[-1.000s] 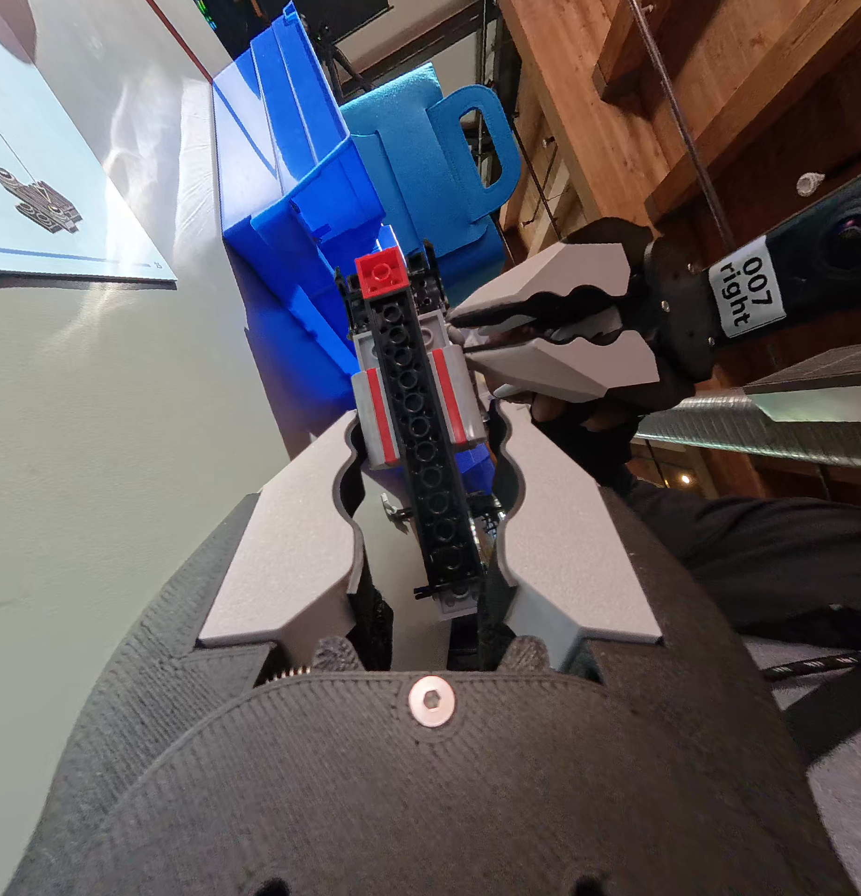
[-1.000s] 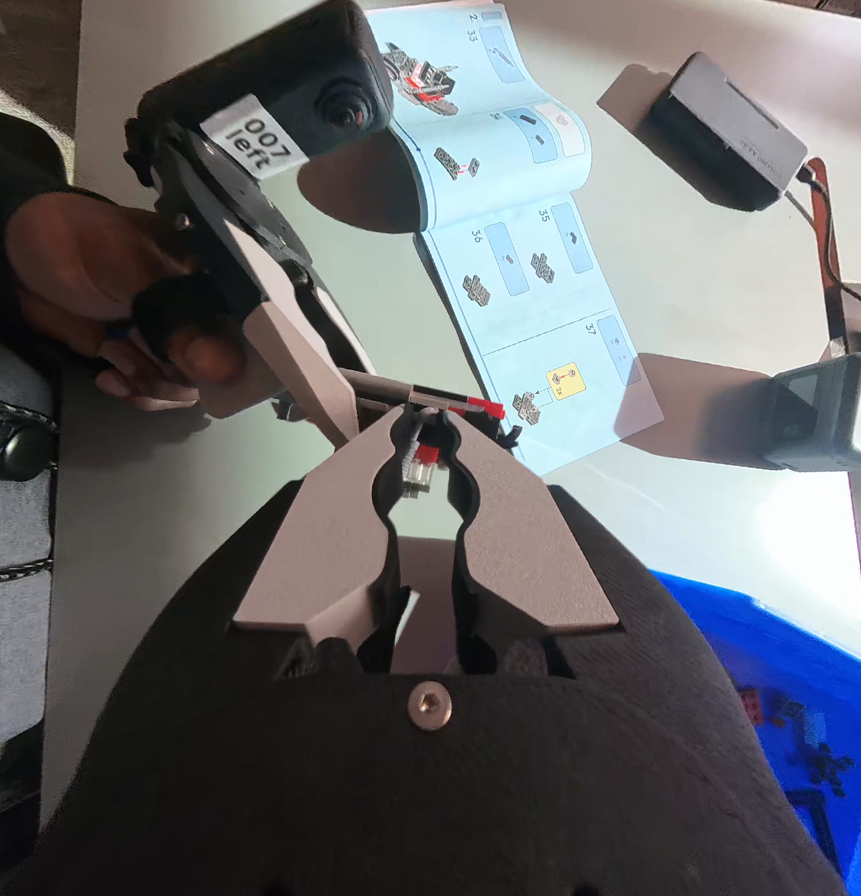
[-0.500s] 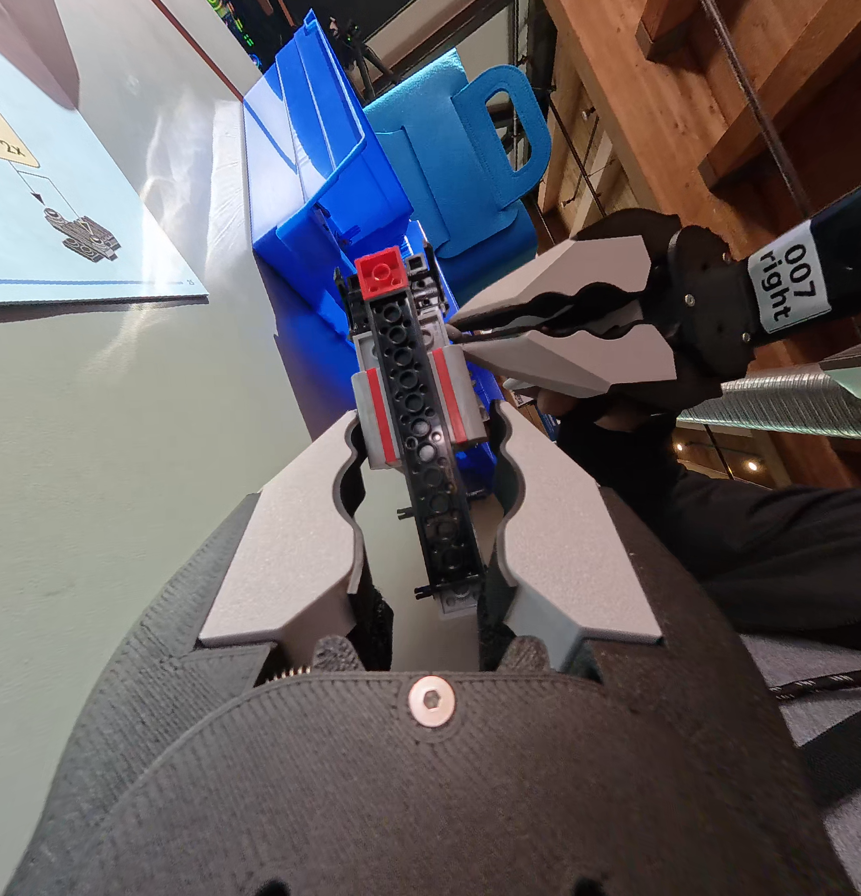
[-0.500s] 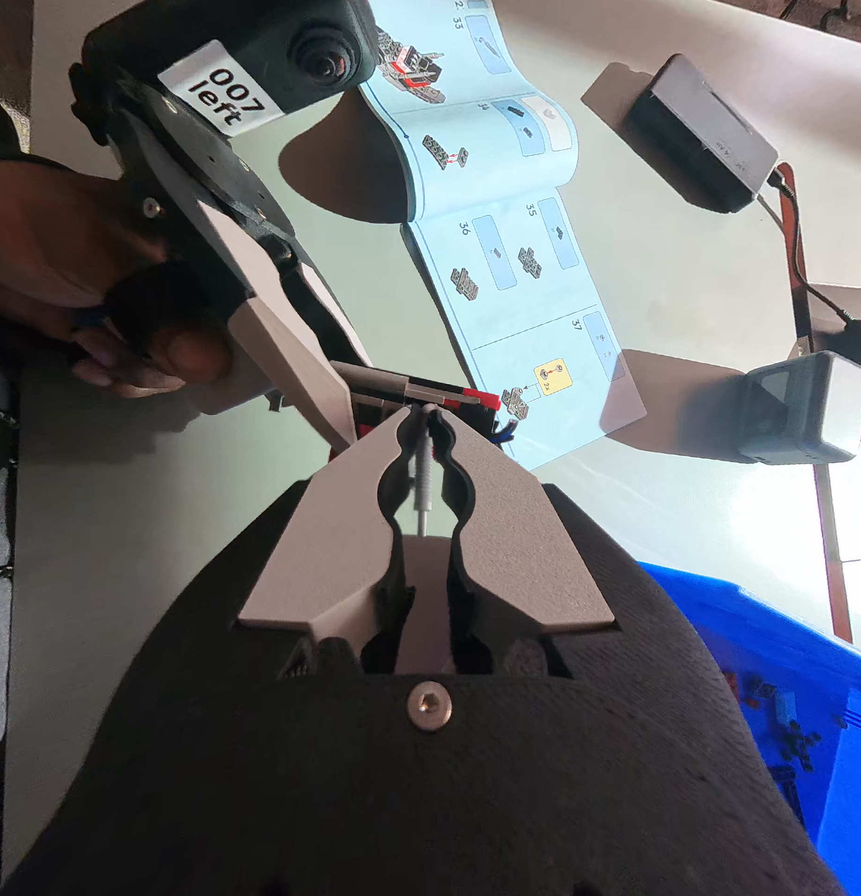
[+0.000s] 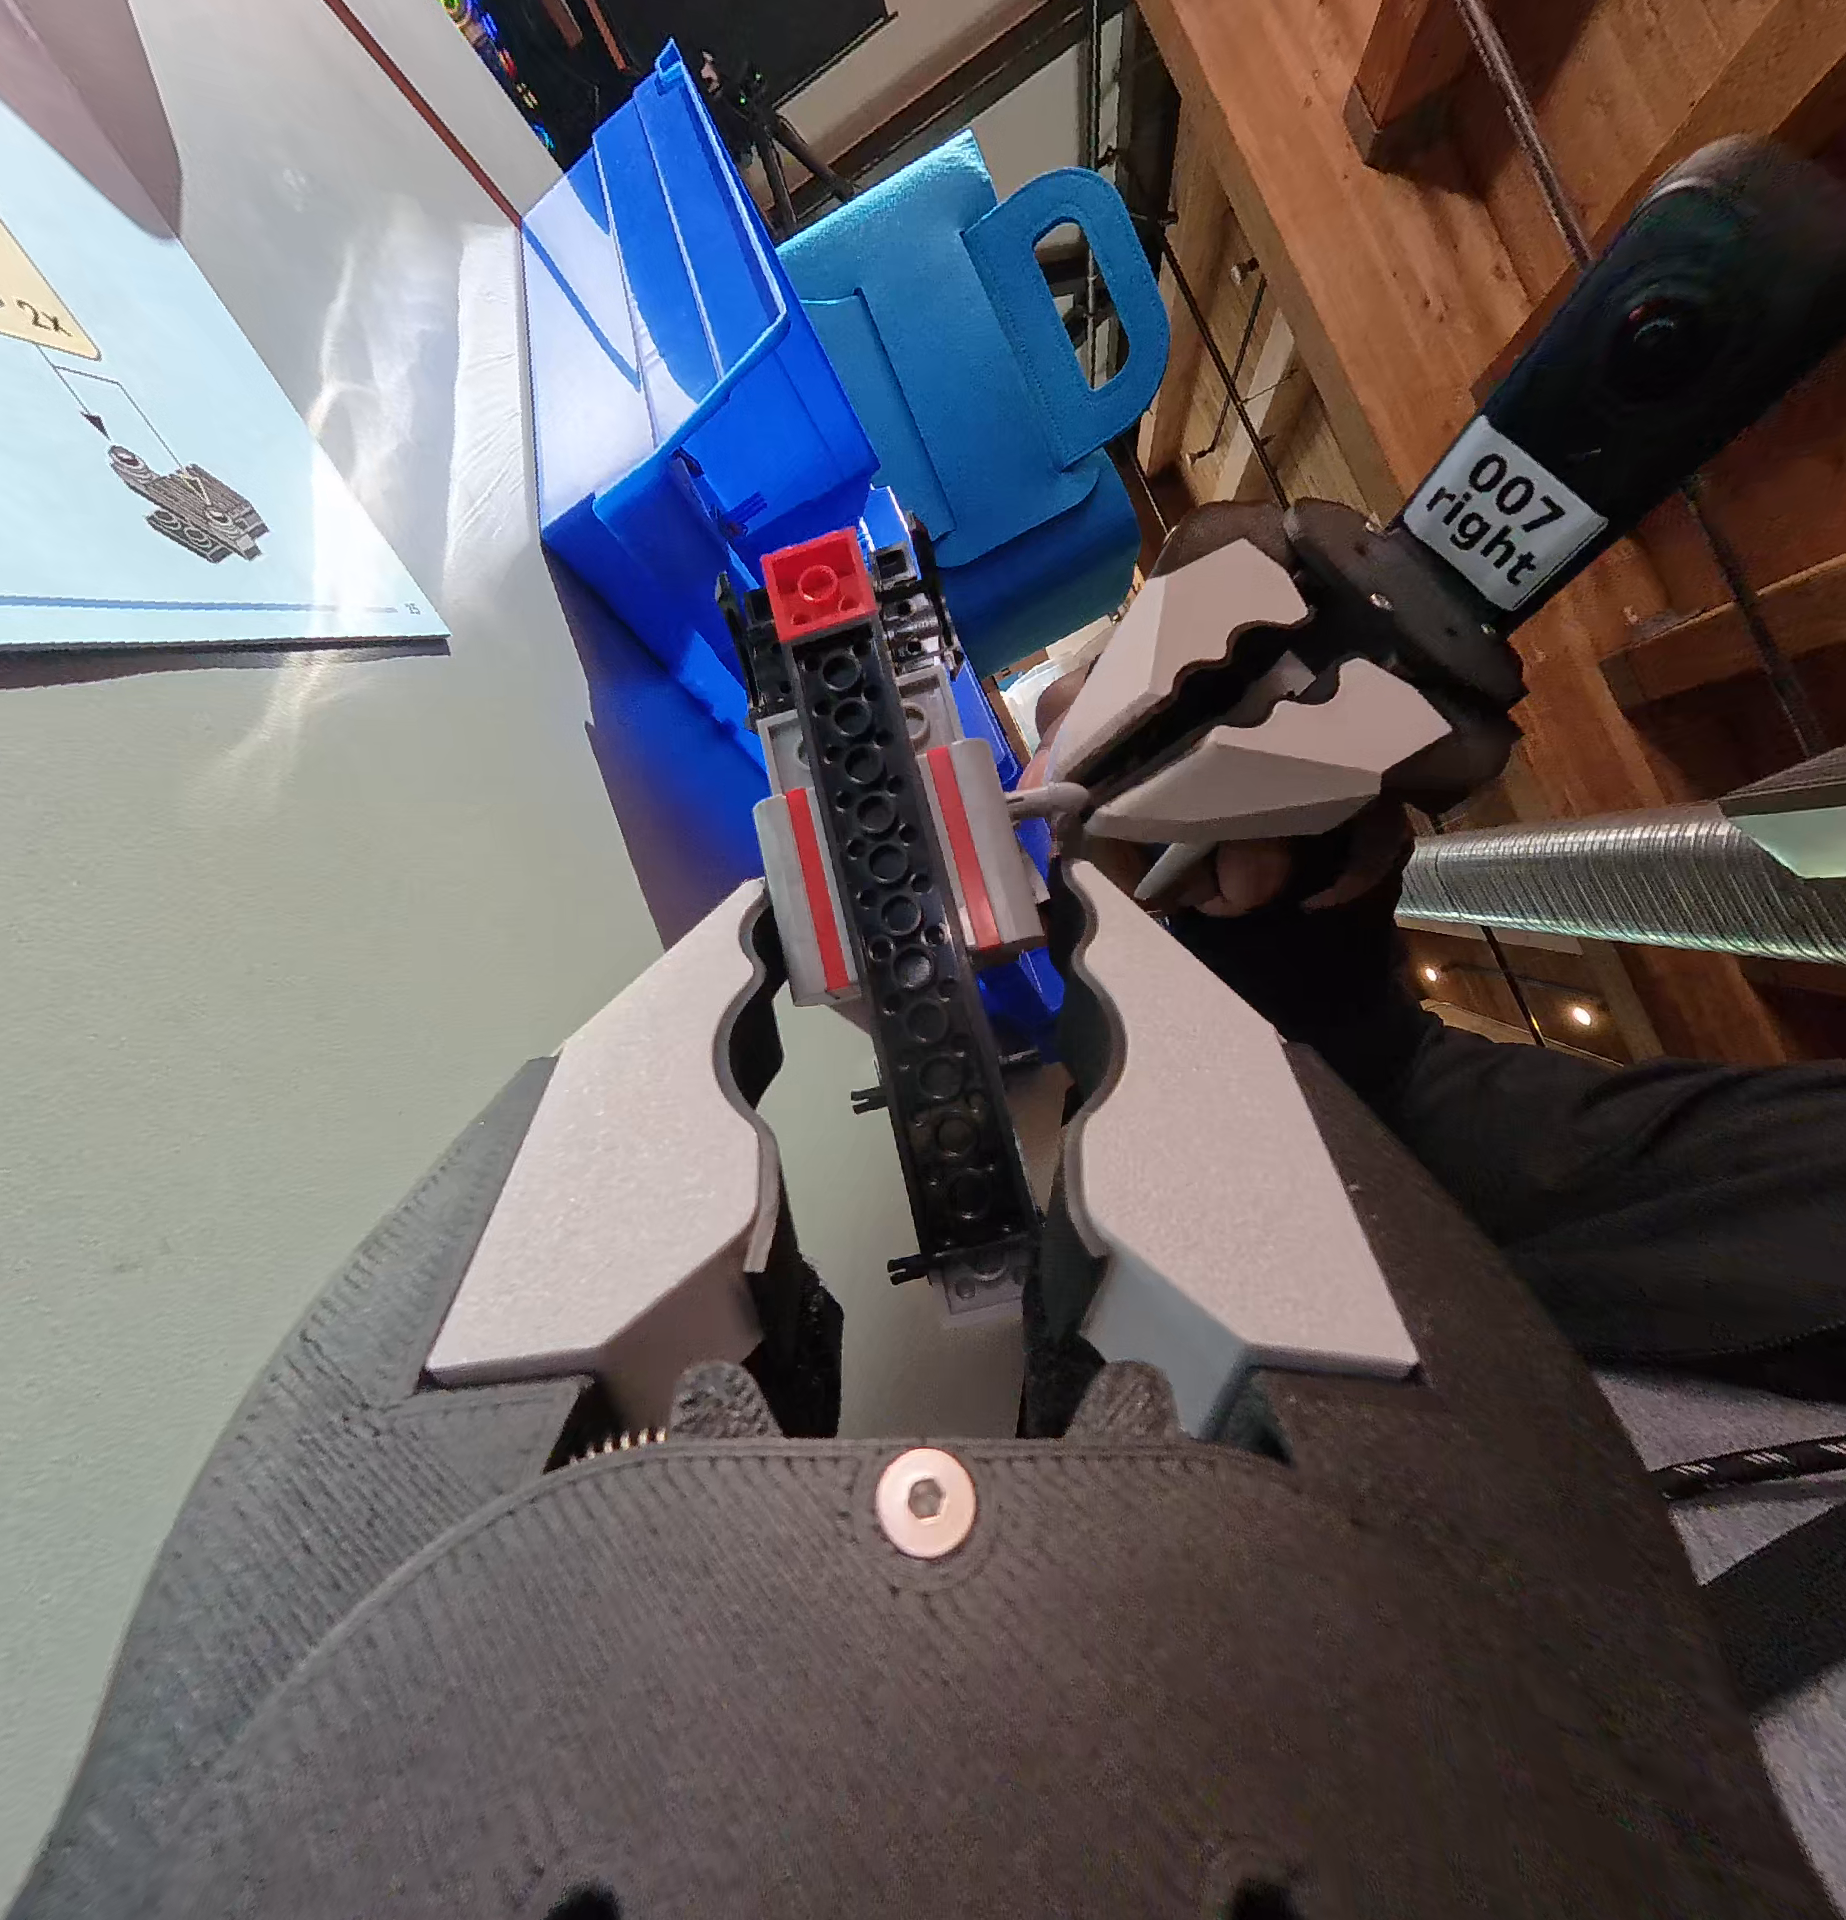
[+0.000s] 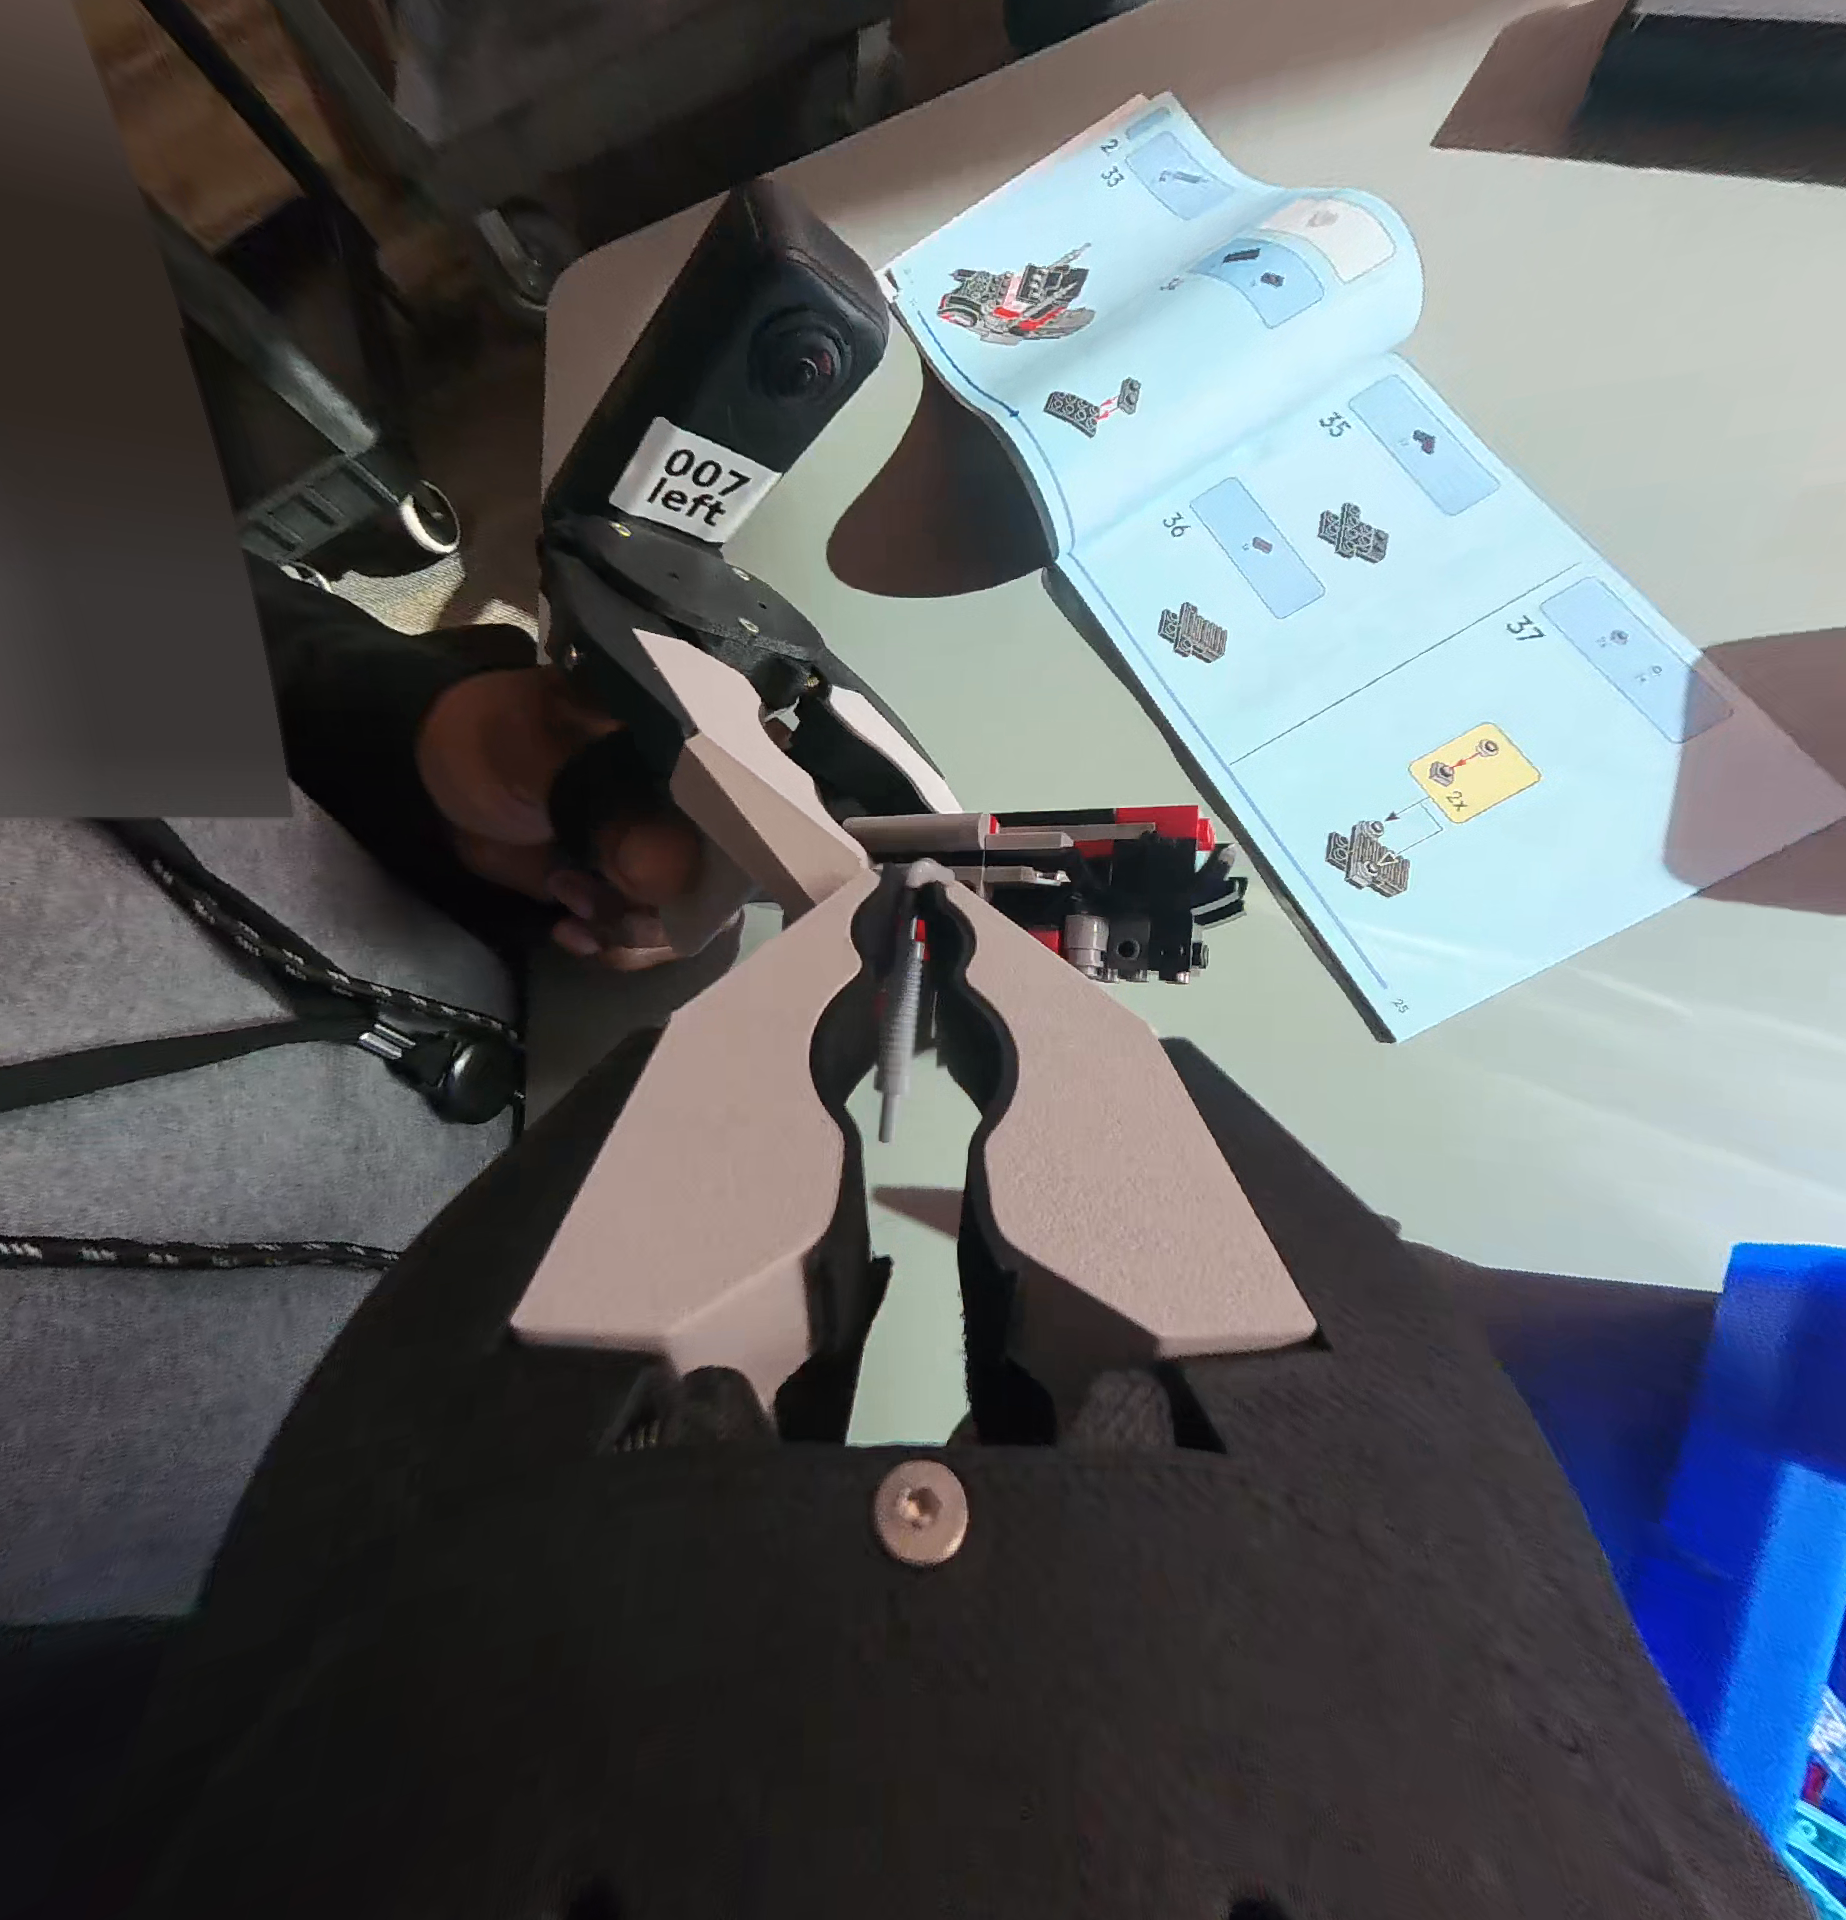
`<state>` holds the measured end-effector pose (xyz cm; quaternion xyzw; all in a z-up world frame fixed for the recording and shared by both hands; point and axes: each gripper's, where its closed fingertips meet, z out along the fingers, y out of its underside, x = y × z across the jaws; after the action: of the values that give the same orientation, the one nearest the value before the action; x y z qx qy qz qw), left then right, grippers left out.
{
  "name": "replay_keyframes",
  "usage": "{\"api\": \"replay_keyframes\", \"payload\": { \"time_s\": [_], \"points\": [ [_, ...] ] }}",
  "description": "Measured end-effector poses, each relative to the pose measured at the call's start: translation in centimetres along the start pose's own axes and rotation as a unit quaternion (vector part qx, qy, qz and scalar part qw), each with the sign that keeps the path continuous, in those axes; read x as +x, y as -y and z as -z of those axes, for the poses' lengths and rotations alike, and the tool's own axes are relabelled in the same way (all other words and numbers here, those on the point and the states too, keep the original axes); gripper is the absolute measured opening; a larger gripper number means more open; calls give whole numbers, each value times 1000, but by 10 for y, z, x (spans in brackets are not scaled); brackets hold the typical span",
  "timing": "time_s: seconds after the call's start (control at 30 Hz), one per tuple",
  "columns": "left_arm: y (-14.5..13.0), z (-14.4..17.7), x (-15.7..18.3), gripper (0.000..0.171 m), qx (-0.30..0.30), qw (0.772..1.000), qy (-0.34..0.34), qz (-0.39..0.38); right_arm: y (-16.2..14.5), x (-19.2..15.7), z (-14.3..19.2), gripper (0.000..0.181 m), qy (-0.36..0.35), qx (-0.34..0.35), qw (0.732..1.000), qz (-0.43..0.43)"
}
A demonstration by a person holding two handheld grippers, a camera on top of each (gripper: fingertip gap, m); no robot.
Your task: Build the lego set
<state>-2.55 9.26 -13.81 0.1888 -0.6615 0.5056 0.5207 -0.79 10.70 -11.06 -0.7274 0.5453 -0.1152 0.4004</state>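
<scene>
Currently the left gripper (image 5: 903, 914) is clamping the long black, grey and red lego assembly (image 5: 888, 862) above the pale table (image 5: 223, 935); the right gripper (image 6: 914, 883) is pinching a thin grey ribbed lego rod (image 6: 901, 1003) against its side.

Black lego model (image 5: 903, 935) with red-striped grey panels (red brick topmost), blue bin (image 5: 690, 395), pale-blue booklet (image 6: 1366, 582)

The right gripper (image 5: 1080, 810) has drawn back from the side of the lego model (image 5: 888, 852); a thin grey rod (image 6: 903, 997), barely seen before, now shows full length between its fingers (image 6: 1095, 1132); the instruction booklet (image 6: 1366, 582) sits higher and more fully in the right wrist view.
</scene>
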Motion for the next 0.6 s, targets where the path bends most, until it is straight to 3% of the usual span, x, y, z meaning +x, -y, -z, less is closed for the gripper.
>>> {"api": "replay_keyframes", "payload": {
  "time_s": [0.6],
  "points": [
    [-4,-1,-1,52,-11,1000,10,-10,-7,14,-3,6,-105,-41,987,118]
  ]
}}
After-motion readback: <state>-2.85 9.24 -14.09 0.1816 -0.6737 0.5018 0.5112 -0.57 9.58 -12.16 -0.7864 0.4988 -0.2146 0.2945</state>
